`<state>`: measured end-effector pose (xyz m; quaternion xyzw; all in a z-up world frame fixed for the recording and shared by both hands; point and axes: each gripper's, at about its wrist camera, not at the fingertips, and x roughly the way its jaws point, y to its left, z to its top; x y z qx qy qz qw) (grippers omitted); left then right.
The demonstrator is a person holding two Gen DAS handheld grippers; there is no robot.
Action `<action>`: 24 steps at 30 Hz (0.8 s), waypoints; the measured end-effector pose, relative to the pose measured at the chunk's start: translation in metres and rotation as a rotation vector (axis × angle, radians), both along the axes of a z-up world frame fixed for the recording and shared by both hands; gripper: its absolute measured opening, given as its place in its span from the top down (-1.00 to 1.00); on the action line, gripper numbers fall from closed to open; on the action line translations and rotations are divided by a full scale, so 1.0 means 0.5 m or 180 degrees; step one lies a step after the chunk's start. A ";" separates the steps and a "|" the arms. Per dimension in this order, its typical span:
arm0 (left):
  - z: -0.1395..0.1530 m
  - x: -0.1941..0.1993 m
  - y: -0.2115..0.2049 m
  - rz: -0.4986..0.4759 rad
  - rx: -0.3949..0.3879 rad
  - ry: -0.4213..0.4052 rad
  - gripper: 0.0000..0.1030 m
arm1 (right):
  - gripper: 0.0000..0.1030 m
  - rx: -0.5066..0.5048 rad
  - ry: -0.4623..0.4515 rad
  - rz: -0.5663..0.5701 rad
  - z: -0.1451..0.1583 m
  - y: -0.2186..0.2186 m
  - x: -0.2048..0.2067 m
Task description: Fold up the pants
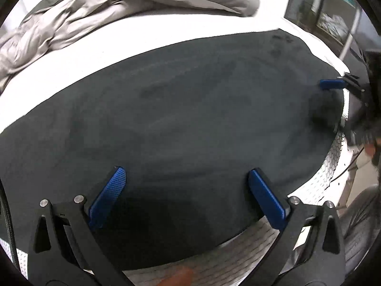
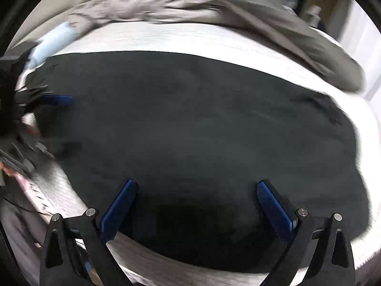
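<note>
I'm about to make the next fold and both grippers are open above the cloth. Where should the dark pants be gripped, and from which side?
Probably the near hem of the dark pants. It lies flat on the white mattress right under both open grippers, the left gripper and the right gripper. Come in low from the near side and pinch that edge.

One pair of dark pants (image 1: 190, 109) is spread flat, a single garment, nothing else dark beside it. One white mattress (image 1: 166, 26) sits under it. One crumpled grey duvet (image 1: 59, 28) is bunched along the far side. Two grippers are in play: the left gripper (image 1: 187, 178) and the right gripper (image 2: 196, 188), each showing two blue pads (image 1: 107, 197), four pads in all.
</note>
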<state>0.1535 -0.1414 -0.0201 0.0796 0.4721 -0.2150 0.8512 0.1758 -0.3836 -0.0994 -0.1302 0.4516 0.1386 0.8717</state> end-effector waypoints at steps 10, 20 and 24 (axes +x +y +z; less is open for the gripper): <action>0.020 0.061 0.120 0.0542 -0.0102 -0.0033 -0.97 | -0.99 -0.0017 -0.0247 -0.1684 0.001 -0.319 0.014; 0.025 0.123 -0.045 0.0165 -0.0143 -0.0032 -0.98 | -0.99 0.0261 -0.0240 -0.0367 0.033 -0.017 0.056; -0.020 0.171 -0.119 0.0000 0.0271 0.0129 -1.00 | -0.99 -0.0233 -0.0233 -0.0063 -0.012 0.079 0.070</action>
